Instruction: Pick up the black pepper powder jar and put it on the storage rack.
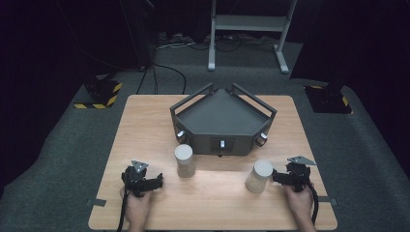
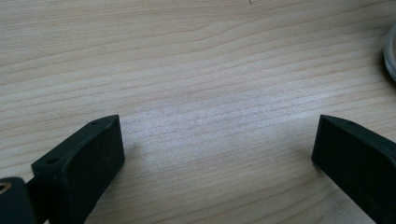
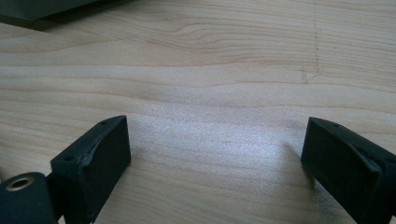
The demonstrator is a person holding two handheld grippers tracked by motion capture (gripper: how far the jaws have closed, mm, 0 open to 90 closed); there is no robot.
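- While resting on the wooden table (image 1: 145, 125), left gripper (image 1: 157, 182) at lower left of the high view, held by a hand (image 1: 136, 209) entering from the bottom edge.
- Jaws of this gripper spread wide in the left gripper view, one at lower left and one at lower right of the frame, with bare wood grain between them and nothing held.
- Left cylinder (image 1: 184, 160), pale and upright, a little above and to the right of the left gripper in the high view, near but apart from it.
- At the right edge of the left gripper view, a pale curved rim, too cut off to name with certainty.
- Right gripper (image 1: 275, 177) at lower right of the high view, held by the other hand (image 1: 300, 203).
- Jaws also wide apart in the right gripper view, empty, only table surface between them.
- Right cylinder (image 1: 259, 176), pale and slightly tilted, just beside the tips of the right gripper, at their left; touching or not, cannot tell.
- Dark angular tray (image 1: 222, 118) in the centre of the high view, above both cylinders, with three knobs along its front wall; a dark corner of it at upper left of the right gripper view (image 3: 42, 11).
- Grey carpet (image 1: 72, 145) around the table.
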